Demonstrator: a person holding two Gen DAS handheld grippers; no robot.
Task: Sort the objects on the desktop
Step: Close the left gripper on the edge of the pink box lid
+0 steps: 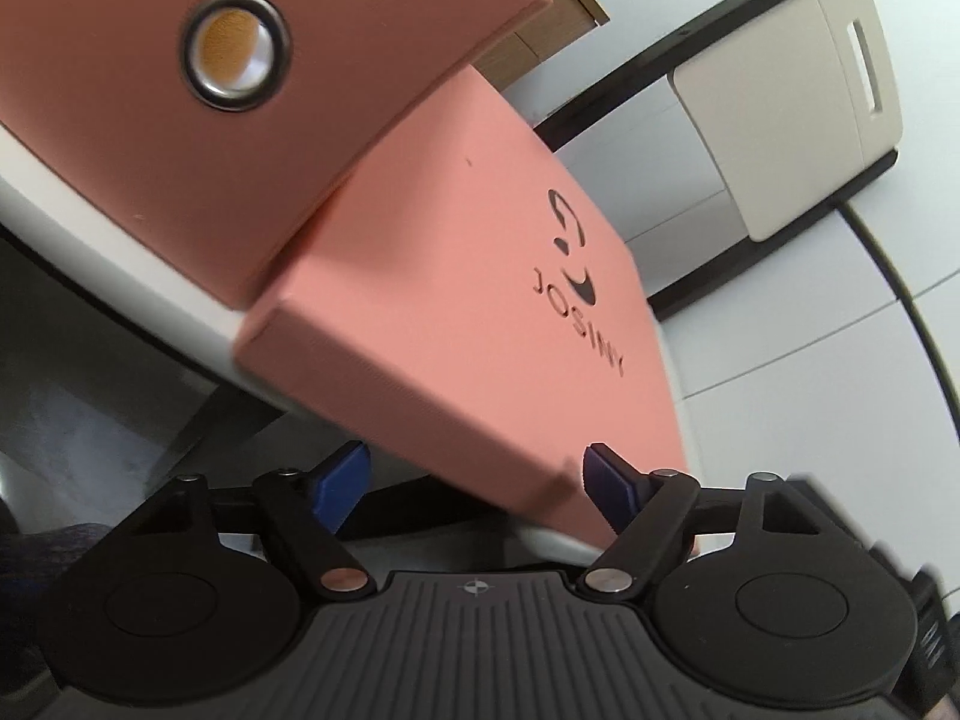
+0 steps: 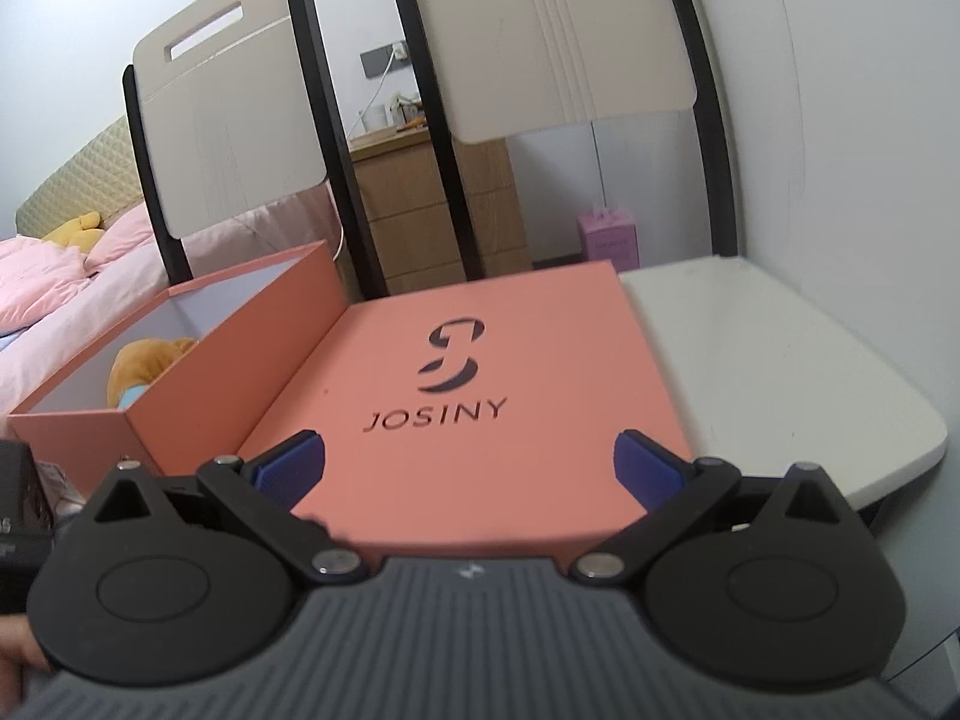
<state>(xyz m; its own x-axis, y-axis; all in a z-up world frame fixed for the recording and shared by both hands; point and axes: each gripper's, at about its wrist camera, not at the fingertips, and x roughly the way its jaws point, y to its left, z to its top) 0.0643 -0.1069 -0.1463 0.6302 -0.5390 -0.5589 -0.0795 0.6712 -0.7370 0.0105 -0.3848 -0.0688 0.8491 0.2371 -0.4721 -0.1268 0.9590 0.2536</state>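
A salmon-pink box lid (image 2: 480, 384) marked JOSINY lies flat on the white table (image 2: 780, 372). It also shows tilted in the left wrist view (image 1: 456, 312). Beside it on the left stands the open pink box (image 2: 198, 360) with a plush toy (image 2: 144, 366) inside. In the left wrist view the box's end wall (image 1: 180, 138) with a metal eyelet (image 1: 235, 51) is close by. My left gripper (image 1: 474, 486) is open, its blue pads on either side of the lid's near edge. My right gripper (image 2: 468, 468) is open just above the lid's near edge.
Two cream chair backs (image 2: 228, 120) with black frames stand behind the table. A wooden dresser (image 2: 432, 210) and a bed with pink bedding (image 2: 54, 288) lie beyond. The table's rounded right corner (image 2: 888, 456) is near.
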